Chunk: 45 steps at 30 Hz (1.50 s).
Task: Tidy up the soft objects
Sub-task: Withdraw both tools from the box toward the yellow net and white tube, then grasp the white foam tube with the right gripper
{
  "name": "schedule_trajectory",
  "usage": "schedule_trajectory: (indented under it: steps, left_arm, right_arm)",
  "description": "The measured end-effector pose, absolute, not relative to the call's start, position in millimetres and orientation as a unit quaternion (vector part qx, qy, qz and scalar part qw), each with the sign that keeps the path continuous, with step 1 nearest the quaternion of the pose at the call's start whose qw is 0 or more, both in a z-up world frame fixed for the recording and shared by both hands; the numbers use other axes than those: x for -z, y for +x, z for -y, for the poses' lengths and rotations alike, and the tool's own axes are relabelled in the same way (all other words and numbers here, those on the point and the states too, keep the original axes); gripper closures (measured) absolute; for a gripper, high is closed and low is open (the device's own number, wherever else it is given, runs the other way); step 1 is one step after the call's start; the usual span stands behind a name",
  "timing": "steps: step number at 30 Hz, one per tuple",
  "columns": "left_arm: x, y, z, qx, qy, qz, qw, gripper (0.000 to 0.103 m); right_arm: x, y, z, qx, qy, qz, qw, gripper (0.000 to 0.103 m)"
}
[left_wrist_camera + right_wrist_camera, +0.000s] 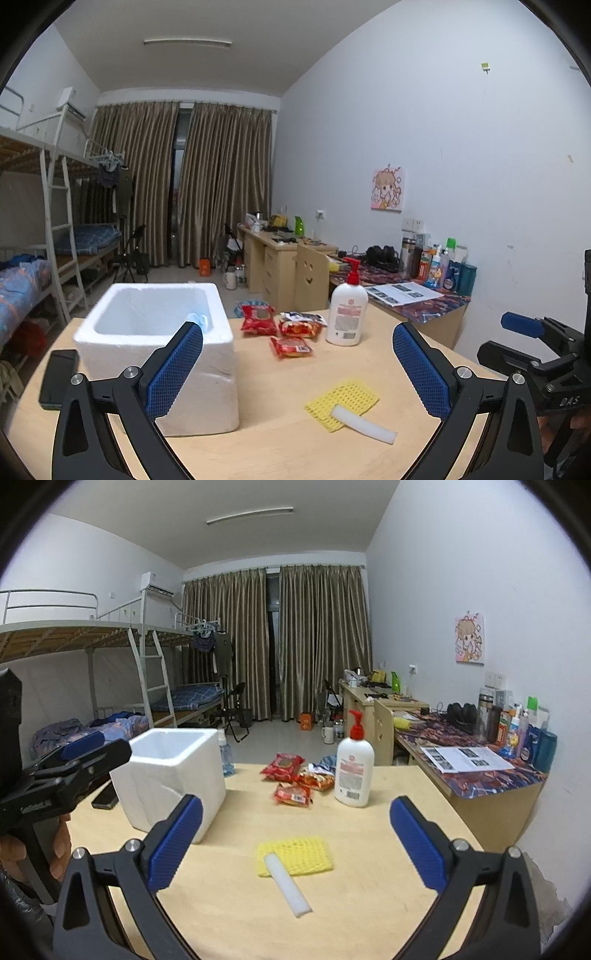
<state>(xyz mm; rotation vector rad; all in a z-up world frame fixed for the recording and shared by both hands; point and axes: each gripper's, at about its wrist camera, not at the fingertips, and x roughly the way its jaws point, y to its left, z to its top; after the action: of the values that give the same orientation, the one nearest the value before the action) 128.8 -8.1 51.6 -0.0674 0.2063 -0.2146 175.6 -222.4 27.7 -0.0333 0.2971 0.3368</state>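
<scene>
left tongs [297, 369] apart, empty | right tongs [296, 840] apart, empty | foam box [159, 332] far left on surface [266, 450] | yellow mesh pad [295, 854] near, white foam stick [288, 884] on it

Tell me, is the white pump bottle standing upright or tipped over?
Upright. The pump bottle stands on its base on the table, red pump on top, beside the snack packets.

table [388, 849]: matt pale wood | box [173, 771]: rough white foam | snack packets [293, 794]: glossy plastic
</scene>
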Motion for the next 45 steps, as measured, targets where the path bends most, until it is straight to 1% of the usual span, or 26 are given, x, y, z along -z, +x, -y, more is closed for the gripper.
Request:
schedule_trajectory:
  steps: [4, 10, 16, 20, 27, 32, 35, 41, 43, 45]
  left_arm:
    - [-40, 142, 16, 0.11, -0.035, -0.114, 0.987, 0.0]
    - [-25, 169, 37, 0.122, -0.009, -0.146, 0.982, 0.0]
    - [-11, 194, 44, 0.152, -0.016, -0.17, 0.973, 0.0]
    - [0, 214, 50, 0.152, -0.017, -0.197, 0.968, 0.0]
    - [16, 234, 56, 0.123, -0.011, -0.211, 0.97, 0.0]
    - [26, 252, 67, 0.124, -0.001, -0.224, 0.967, 0.0]
    - [31, 263, 66, 0.125, -0.014, -0.232, 0.965, 0.0]
    - [43, 277, 60, 0.119, -0.038, -0.256, 0.959, 0.0]
    - [47, 281, 61, 0.116, -0.033, -0.26, 0.958, 0.0]
    - [50, 282, 60, 0.114, -0.033, -0.263, 0.958, 0.0]
  right_arm:
    - [-14, 183, 228, -0.166, -0.012, -0.168, 0.972, 0.0]
    - [10, 198, 234, -0.183, -0.01, -0.196, 0.963, 0.0]
    - [27, 213, 239, -0.192, -0.003, -0.223, 0.956, 0.0]
    - [33, 216, 241, -0.196, -0.001, -0.232, 0.953, 0.0]
    - [51, 227, 232, -0.228, -0.003, -0.26, 0.938, 0.001]
    - [60, 242, 228, -0.246, 0.0, -0.282, 0.927, 0.005]
    - [66, 248, 222, -0.25, -0.01, -0.294, 0.923, 0.009]
    - [73, 254, 214, -0.261, -0.036, -0.306, 0.915, 0.023]
    - [76, 257, 212, -0.264, -0.041, -0.314, 0.911, 0.032]
    - [80, 259, 209, -0.271, -0.048, -0.321, 0.906, 0.035]
